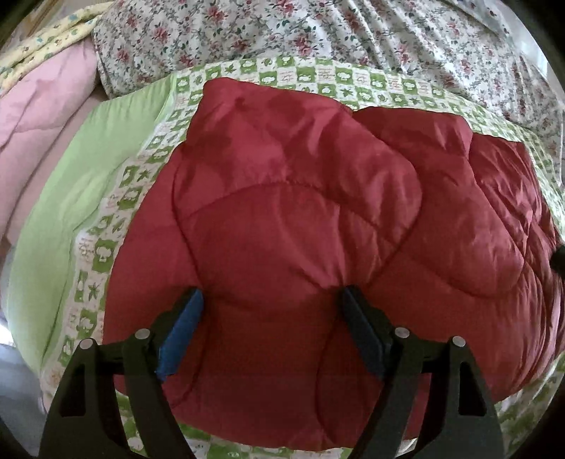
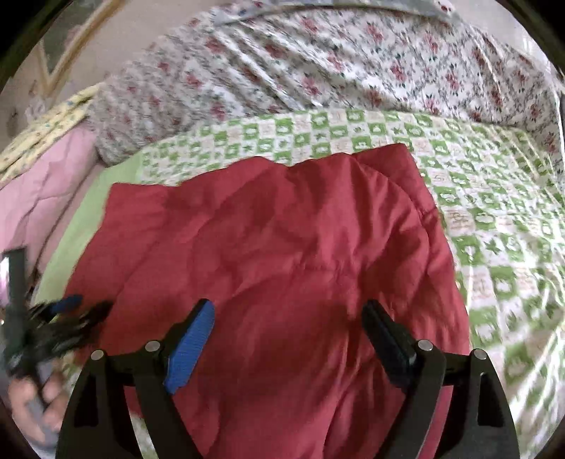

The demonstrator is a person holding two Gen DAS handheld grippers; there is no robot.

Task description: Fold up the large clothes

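The red quilted garment (image 1: 300, 229) lies below both the left gripper (image 1: 272, 296) and right gripper (image 2: 287, 310), jaws wide, gripping nothing.

Pretty clearly a bedroom in someone's home. The whole work surface is a bed covered with a green-and-white checked sheet (image 2: 494, 226) printed with little leaf and cloud motifs, plus a plain lime-green panel (image 1: 88, 176) along one side. Behind it lies a rumpled floral bedspread (image 1: 317, 31) with red roses, and off to the left there's a pink quilt (image 1: 39, 106) under a yellow flowered cloth (image 1: 46, 39). Lots of soft bedding, all mismatched household stuff.
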